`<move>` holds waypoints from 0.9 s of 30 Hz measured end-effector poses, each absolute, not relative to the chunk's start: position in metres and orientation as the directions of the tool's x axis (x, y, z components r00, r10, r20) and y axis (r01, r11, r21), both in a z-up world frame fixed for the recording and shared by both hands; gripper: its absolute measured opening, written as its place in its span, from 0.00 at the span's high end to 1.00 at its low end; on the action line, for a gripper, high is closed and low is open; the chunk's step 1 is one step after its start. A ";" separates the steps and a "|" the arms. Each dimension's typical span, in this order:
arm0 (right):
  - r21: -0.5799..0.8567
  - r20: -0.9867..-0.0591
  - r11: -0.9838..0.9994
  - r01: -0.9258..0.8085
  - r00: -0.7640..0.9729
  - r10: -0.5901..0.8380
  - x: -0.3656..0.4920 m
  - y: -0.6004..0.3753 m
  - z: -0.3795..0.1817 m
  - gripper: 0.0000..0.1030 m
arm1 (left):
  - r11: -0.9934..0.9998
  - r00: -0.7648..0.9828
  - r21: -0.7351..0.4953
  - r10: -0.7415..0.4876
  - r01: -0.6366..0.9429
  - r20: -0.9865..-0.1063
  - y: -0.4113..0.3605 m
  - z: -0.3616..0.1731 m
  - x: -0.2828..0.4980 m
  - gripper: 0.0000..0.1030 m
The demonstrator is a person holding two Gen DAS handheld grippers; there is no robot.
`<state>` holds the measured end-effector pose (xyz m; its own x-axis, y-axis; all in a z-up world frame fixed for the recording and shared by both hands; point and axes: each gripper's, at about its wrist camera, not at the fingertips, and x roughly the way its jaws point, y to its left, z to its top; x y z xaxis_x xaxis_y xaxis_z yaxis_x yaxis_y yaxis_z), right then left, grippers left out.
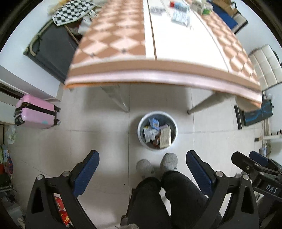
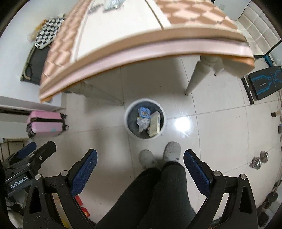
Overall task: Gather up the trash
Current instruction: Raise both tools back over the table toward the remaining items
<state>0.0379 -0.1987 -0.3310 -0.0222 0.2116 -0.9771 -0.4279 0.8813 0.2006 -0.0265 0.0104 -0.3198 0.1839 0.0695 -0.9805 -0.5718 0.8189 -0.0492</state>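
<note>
The trash bin (image 1: 157, 130) stands on the pale tiled floor (image 1: 98, 141) just in front of the worktop's near edge, between two of its legs, and close ahead of the person's grey slippers (image 1: 168, 161). It is a round white-rimmed pail already holding wrappers: a blue packet (image 1: 154, 123), a crumpled white one, and a tan flat box (image 1: 165, 137) leaning against the right wall (the print on them is too blurred to read).

Both claws hang above the floor on the near side of the bin, well apart from it. The left claw (image 1: 142, 173) is released, its blue-padded fingers (image 1: 86, 173) spread wide with nothing between them. The right claw (image 2: 140, 171) is likewise released and empty, with the person's dark trouser legs (image 2: 158, 193) showing in the gap.

The worktop (image 1: 114, 44), covered in a peach checkered cloth with a white centre strip, carries several small packets (image 1: 179, 16) at its far end. A pink suitcase (image 1: 36, 115) lies on the floor to the left, near the wall.
</note>
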 end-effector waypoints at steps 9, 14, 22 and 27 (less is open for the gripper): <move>0.269 -0.949 0.883 -0.386 0.052 0.312 0.119 -0.167 -0.267 0.03 | 0.789 0.246 -0.011 0.178 -0.615 -0.953 0.055 -0.270 0.046 0.02; 0.288 -0.939 0.881 -0.374 0.071 0.337 0.212 -0.147 -0.251 0.03 | 0.764 0.225 0.022 0.218 -0.645 -0.950 0.083 -0.262 0.119 0.02; 0.212 -0.963 0.861 -0.461 0.053 0.266 0.405 -0.074 -0.260 0.03 | 0.692 0.139 0.048 0.212 -0.720 -0.967 0.131 -0.284 0.264 0.02; 0.102 -0.982 0.825 -0.556 0.075 0.172 0.527 -0.007 -0.269 0.03 | 0.630 0.098 0.033 0.172 -0.776 -0.980 0.162 -0.300 0.326 0.02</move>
<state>0.5271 -0.0070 -0.2687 0.0746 0.1719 -0.9823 -0.5559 0.8249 0.1021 0.3258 0.1619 -0.2995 0.0985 0.1722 -0.9801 -0.7758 0.6301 0.0327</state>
